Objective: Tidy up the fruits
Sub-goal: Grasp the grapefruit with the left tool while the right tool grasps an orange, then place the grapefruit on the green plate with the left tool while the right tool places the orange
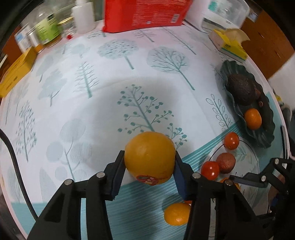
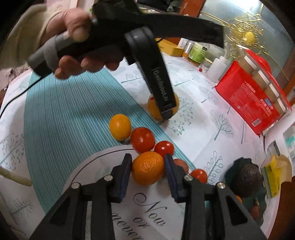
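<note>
My left gripper is shut on a large orange with a red sticker, held just above the tablecloth; it also shows in the right wrist view. My right gripper is shut on a small mandarin. A dark green scalloped plate at the right holds an avocado and a small orange. Loose on the cloth lie tomatoes, a yellow-orange fruit and a brown fruit.
A red package, bottles and jars, a yellow box and a tissue box stand along the table's far side. A white placemat with writing lies under my right gripper.
</note>
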`<state>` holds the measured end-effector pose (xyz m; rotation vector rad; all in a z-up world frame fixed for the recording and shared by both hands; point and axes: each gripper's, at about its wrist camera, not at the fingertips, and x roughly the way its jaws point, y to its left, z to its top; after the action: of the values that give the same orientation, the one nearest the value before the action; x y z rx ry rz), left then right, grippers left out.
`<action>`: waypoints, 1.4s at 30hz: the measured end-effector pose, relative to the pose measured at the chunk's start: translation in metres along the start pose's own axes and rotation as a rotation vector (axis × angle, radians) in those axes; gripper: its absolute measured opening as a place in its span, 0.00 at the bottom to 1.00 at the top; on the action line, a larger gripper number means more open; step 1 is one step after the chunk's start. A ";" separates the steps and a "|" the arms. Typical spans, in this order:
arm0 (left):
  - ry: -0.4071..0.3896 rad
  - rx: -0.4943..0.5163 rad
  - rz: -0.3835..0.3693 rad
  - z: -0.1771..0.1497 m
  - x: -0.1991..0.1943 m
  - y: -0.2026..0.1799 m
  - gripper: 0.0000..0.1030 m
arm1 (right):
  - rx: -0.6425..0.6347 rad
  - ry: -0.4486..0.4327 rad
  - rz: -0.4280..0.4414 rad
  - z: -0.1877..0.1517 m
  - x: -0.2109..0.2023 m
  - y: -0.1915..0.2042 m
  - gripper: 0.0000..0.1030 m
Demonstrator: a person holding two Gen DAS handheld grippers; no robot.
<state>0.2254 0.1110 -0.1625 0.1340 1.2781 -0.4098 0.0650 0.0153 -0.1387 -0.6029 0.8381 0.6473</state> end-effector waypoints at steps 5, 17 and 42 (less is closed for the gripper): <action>-0.043 -0.089 0.030 -0.019 -0.023 -0.004 0.45 | 0.027 -0.016 -0.009 -0.001 -0.012 -0.004 0.35; -0.100 -0.087 0.044 -0.073 -0.087 -0.076 0.45 | 0.122 -0.056 -0.013 -0.022 -0.064 -0.007 0.35; -0.211 0.105 -0.021 0.002 -0.143 -0.235 0.45 | 0.541 -0.162 -0.172 -0.092 -0.190 -0.124 0.35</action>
<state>0.1080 -0.0747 0.0034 0.1617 1.0519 -0.4963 0.0151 -0.1828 -0.0045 -0.1263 0.7575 0.2864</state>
